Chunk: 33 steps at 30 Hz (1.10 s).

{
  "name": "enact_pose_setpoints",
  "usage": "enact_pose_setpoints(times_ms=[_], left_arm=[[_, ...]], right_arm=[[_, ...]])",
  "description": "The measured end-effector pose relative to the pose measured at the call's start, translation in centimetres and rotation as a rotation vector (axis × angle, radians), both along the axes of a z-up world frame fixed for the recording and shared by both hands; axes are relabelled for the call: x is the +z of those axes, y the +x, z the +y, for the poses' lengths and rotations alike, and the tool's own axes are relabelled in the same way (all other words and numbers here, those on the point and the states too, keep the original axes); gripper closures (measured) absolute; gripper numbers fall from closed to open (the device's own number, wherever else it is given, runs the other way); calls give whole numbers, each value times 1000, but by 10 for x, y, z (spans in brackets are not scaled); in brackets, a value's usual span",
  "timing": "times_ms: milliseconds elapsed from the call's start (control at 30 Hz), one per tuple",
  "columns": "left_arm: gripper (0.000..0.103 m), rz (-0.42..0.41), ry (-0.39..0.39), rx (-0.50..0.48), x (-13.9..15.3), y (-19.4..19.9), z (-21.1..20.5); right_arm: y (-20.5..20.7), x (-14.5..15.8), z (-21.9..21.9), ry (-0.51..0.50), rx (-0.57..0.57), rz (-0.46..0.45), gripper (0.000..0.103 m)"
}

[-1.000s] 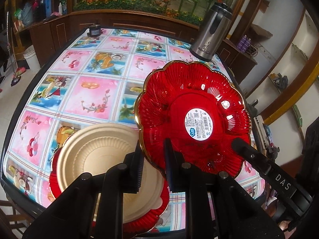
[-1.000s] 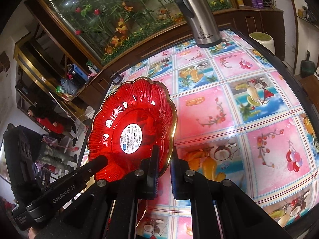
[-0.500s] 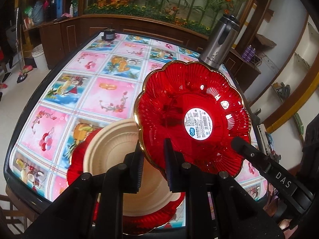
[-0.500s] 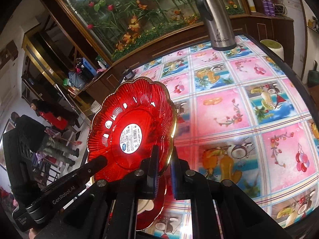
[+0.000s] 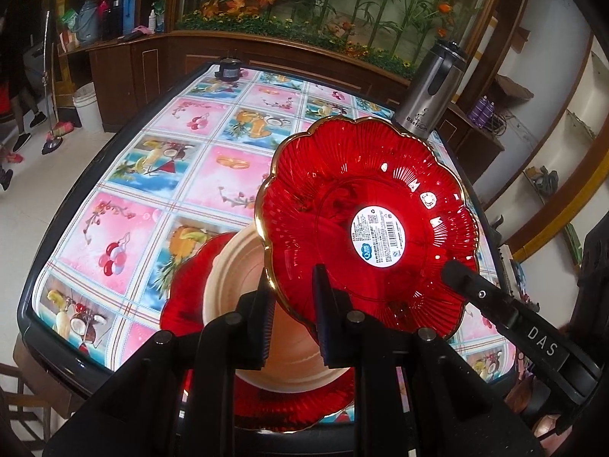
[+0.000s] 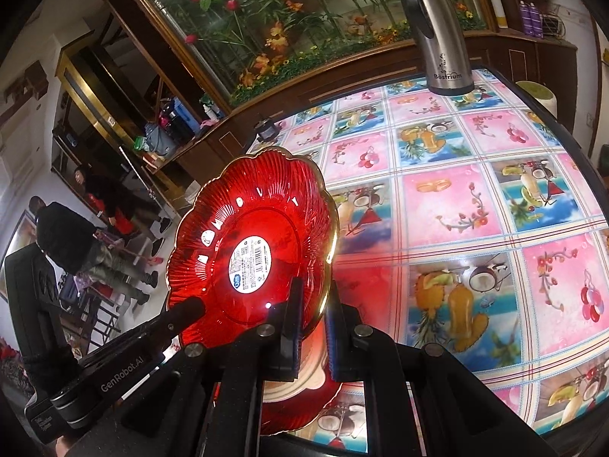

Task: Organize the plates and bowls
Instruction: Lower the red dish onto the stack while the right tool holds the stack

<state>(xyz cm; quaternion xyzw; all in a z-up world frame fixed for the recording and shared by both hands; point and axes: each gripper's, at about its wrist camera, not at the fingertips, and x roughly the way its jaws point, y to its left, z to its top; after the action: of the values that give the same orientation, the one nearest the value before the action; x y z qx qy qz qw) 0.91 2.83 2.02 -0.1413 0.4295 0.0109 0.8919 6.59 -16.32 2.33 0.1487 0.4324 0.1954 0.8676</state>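
While both grippers are pinching opposite edges of one red plate [image 5: 365, 228], the left gripper [image 5: 293, 301] is clamping the plate's near-left rim between its two fingers, and the plate is tilting up ahead of it with its white sticker [image 5: 378, 235] facing the camera. Below and just to the left of those fingers, a cream plate [image 5: 232, 266] is sitting inside a second red plate [image 5: 186, 293] that is lying on the table [image 5: 125, 205], whose cloth is showing fruit pictures. Farther ahead and to the right, a steel flask [image 5: 434, 83] is standing upright near the table's far edge, partly hidden behind the lifted plate's rim. Moving to the other side, the right gripper [image 6: 314, 301] is gripping the same plate's [image 6: 251, 247] gilded edge between its closed fingers, so the plate is leaning up and to the left of it, held clear of the table [image 6: 456, 209]. Under those fingers the stacked cream plate [image 6: 281, 386] and lower red plate [image 6: 300, 411] are peeking out, and the flask [image 6: 437, 34] is standing far ahead to the right.
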Motion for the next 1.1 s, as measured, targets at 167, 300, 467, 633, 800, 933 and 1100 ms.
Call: enact_pose_setpoints(times_ms=[167,300,467,633,800,933,1100], left_arm=[[86,0,-3,9,-2,-6,7],[86,5,-8,19,-5,-11,13],[86,12,-11,30,-9,-19,19],[86,13,-10,38,-11,-25,24],[86,11,-12,40,-10,-30,27],[86,9,-14,40,-9,-34,28],[86,11,-15,38,-11,-38,30]], right_arm=[[-4,-2,7,-2,13,2,94],[-7,-4,12,-5,24,3,94],[-12,-7,20,-8,36,8,94],[-17,-10,27,-11,50,13,94],[-20,-9,31,-15,58,8,94],[-22,-10,32,-15,60,7,94],[-23,-11,32,-14,61,9,94]])
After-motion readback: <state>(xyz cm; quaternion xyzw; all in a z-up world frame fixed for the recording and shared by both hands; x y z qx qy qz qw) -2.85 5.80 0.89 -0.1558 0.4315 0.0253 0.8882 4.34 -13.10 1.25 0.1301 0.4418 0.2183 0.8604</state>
